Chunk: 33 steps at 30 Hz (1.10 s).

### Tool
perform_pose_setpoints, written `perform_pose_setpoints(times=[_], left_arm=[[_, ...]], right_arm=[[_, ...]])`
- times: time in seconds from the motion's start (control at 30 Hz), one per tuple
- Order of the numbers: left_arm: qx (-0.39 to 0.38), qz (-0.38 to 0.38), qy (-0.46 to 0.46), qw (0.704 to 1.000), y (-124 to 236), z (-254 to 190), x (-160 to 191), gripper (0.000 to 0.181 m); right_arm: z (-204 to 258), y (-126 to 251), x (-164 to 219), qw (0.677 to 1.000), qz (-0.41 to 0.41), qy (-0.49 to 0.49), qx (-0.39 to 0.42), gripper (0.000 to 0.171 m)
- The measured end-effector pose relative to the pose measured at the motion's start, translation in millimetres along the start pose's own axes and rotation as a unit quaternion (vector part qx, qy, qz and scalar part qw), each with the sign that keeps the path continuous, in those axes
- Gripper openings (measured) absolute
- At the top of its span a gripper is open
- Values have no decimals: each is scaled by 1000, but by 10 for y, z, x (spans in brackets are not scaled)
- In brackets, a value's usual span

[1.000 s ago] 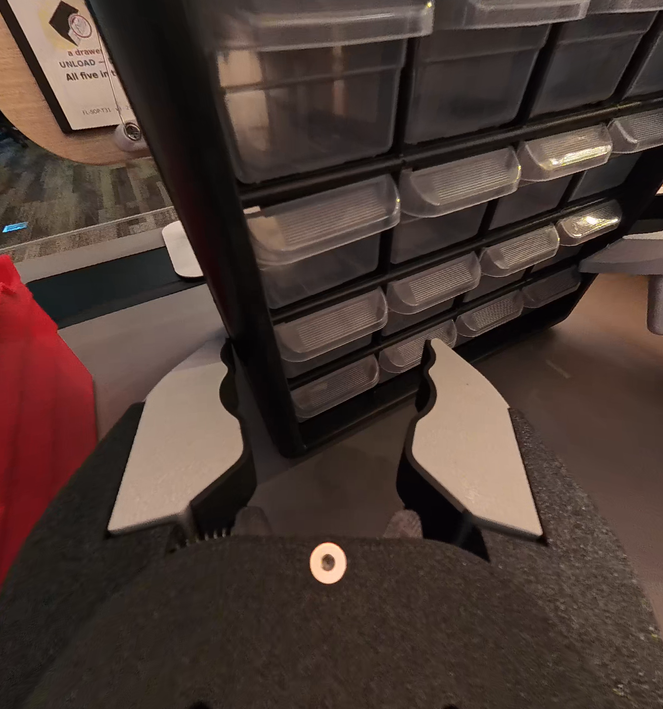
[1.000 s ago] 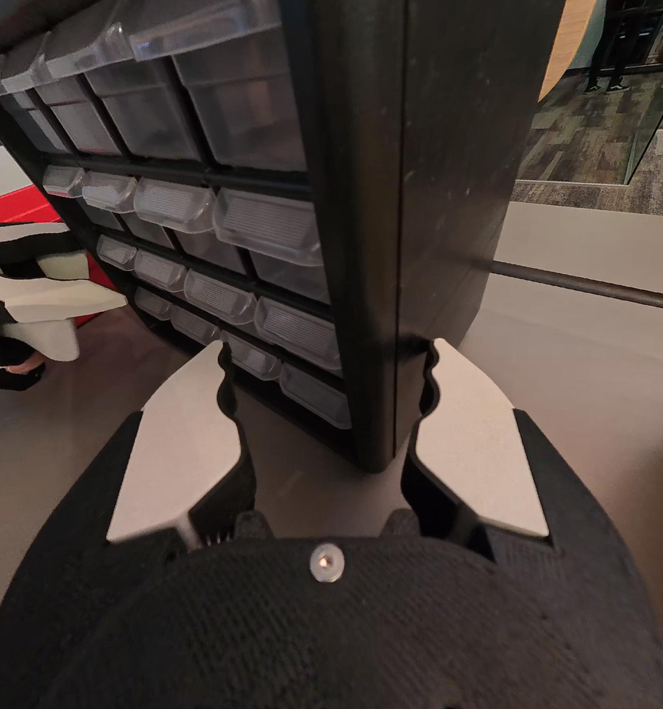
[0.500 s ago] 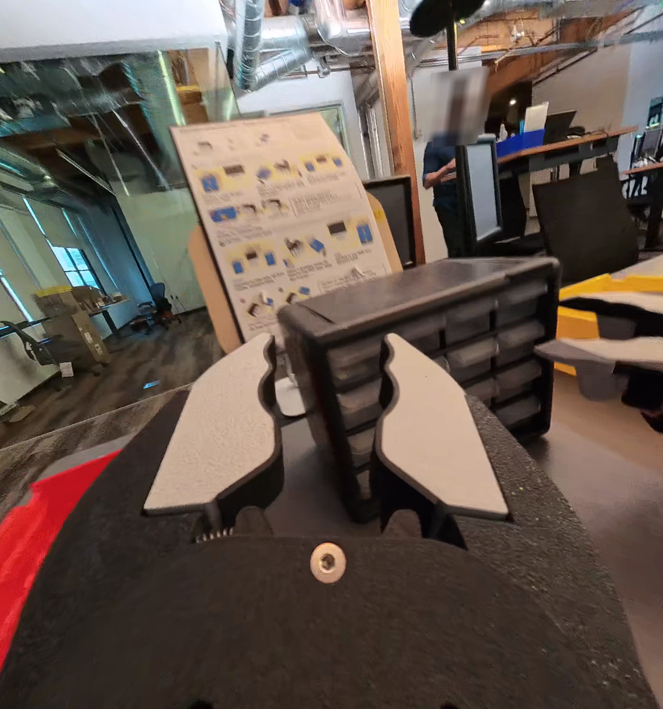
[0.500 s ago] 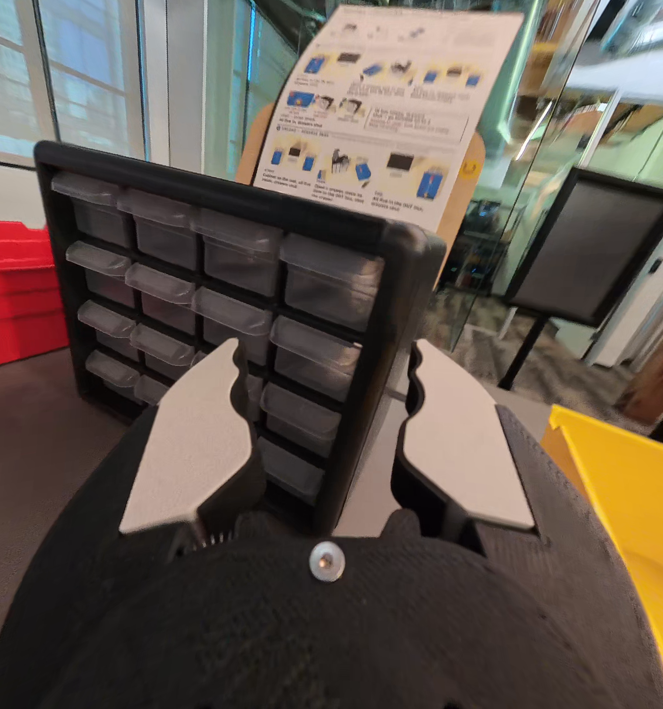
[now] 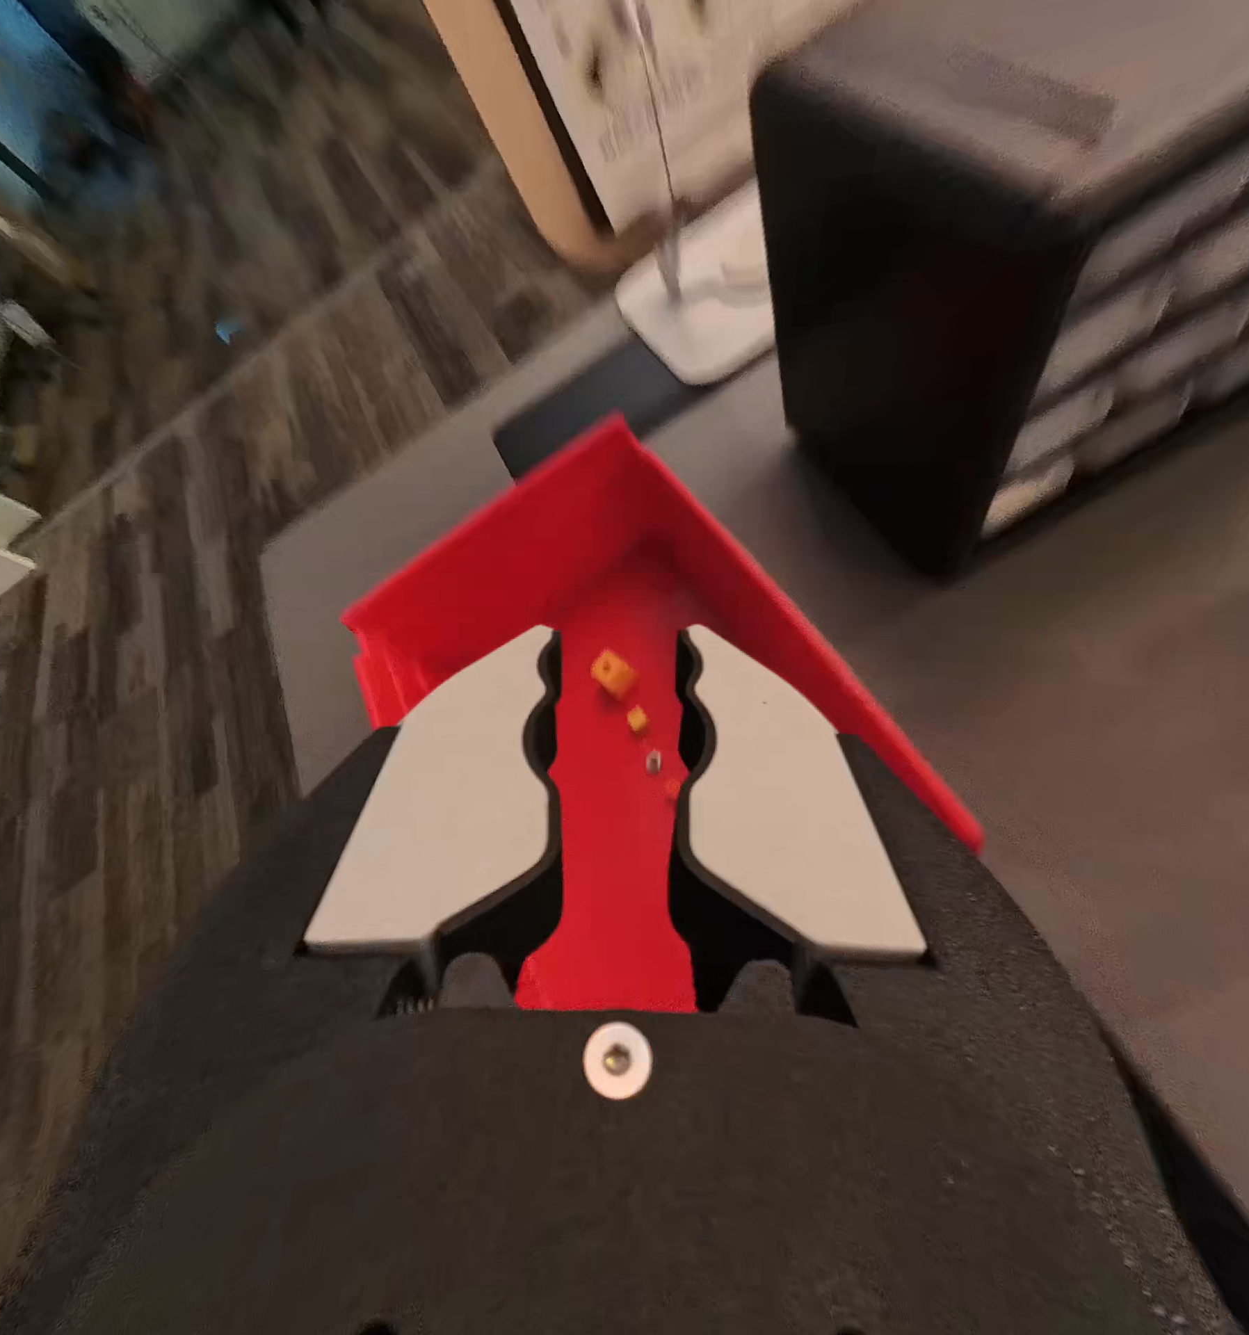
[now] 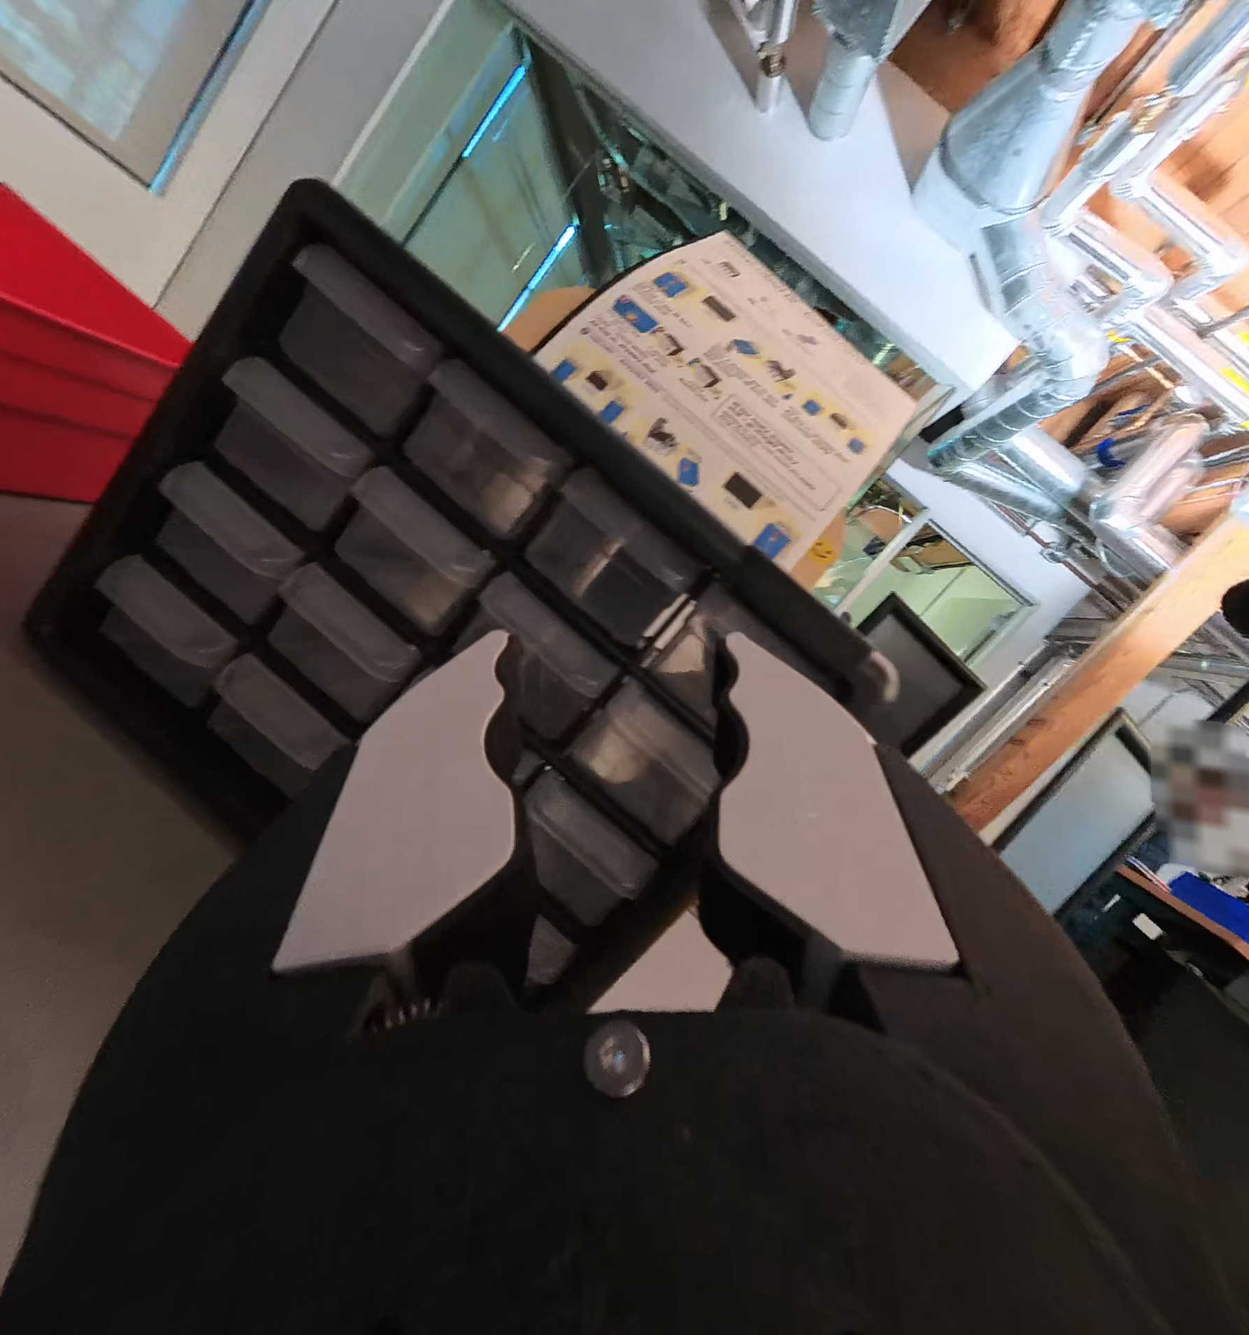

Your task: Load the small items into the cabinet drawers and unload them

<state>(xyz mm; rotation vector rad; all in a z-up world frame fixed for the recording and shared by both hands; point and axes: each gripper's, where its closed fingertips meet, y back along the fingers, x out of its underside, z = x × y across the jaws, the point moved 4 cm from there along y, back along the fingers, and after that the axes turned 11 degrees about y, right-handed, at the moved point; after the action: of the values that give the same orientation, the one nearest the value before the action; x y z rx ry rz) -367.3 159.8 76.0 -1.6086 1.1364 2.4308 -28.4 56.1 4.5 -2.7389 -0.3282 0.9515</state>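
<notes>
My left gripper [image 5: 616,639] is open and empty, held above a red bin [image 5: 535,578] on the grey table. In the bin lie small items: an orange cube [image 5: 613,672], a smaller orange piece [image 5: 637,719] and a small grey piece [image 5: 653,761]. The black cabinet [image 5: 896,325] with clear drawers stands to the right of the bin. My right gripper [image 6: 614,643] is open and empty, tilted, in front of the cabinet's [image 6: 304,209] right drawer columns. All drawers [image 6: 361,376] that show look closed. The views are blurred by motion.
A board with an instruction sheet [image 6: 715,404] stands behind the cabinet on a white base [image 5: 694,325]. The red bin's side [image 6: 36,376] shows left of the cabinet. The table edge [image 5: 275,549] and carpet floor lie left of the bin. A blurred person is far right. Spacing between my two grippers at the tips: around 35 cm.
My left gripper swung left and down from the cabinet to over the red bin. My right gripper rolled to a tilt and shifted slightly left across the cabinet front. Both stay open.
</notes>
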Motion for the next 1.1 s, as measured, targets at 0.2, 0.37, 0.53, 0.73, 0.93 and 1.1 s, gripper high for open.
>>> perform_pose_setpoints(times=[0.2, 0.37, 0.53, 0.73, 0.93, 1.1], left_arm=[[13, 154, -33, 987, -939, 157, 575, 21], [25, 174, -16, 984, -1393, 279, 740, 34], [74, 214, 62, 972, -1619, 265, 902, 38], [64, 244, 94, 963, -1788, 310, 1040, 42], [63, 257, 112, 958, -1848, 350, 1127, 8], [69, 261, 123, 955, -1839, 444, 1180, 0]], right_arm=[[247, -68, -59, 998, -3, 56, -30, 51], [415, -97, -77, 996, 1, 70, -57, 51], [570, -137, -175, 993, 0, 75, -86, 49], [1023, -244, -314, 981, 2, 149, -125, 43], [1262, -496, -276, 972, 48, 204, -109, 39], [1295, -674, -260, 971, 53, 219, -83, 34]])
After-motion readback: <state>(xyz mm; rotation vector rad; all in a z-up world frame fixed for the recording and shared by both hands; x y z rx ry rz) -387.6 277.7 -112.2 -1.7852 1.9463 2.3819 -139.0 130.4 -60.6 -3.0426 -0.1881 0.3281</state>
